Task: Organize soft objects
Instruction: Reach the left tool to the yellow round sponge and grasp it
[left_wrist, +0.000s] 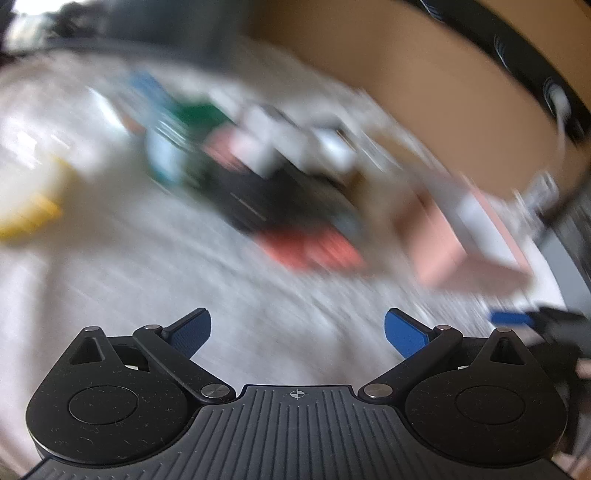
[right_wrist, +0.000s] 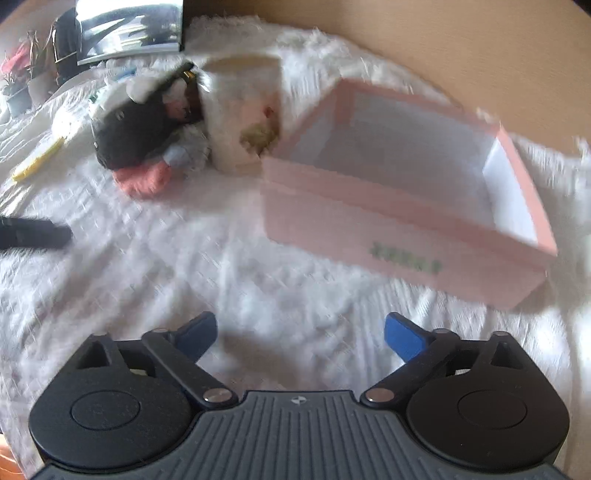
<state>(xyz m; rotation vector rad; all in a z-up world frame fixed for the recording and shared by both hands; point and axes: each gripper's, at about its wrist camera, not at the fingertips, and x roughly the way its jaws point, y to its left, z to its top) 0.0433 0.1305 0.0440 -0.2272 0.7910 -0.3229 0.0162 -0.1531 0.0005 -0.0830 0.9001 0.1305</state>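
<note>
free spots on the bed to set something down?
Bare white bedspread lies in front of the open right gripper, between the pink cardboard box and the soft pile. The box looks empty. Crowded around the white cup.

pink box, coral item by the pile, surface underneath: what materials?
Pink box: likely matte cardboard, with flat stiff walls, crisp edges and a white inside. Coral item: looks like knit or fleece fabric, slumped and fuzzy-edged, though blur hides the weave. Surface: white textured fabric, probably a bedspread, creased and ridged.

Bright daylight, heavy motion blur
</note>
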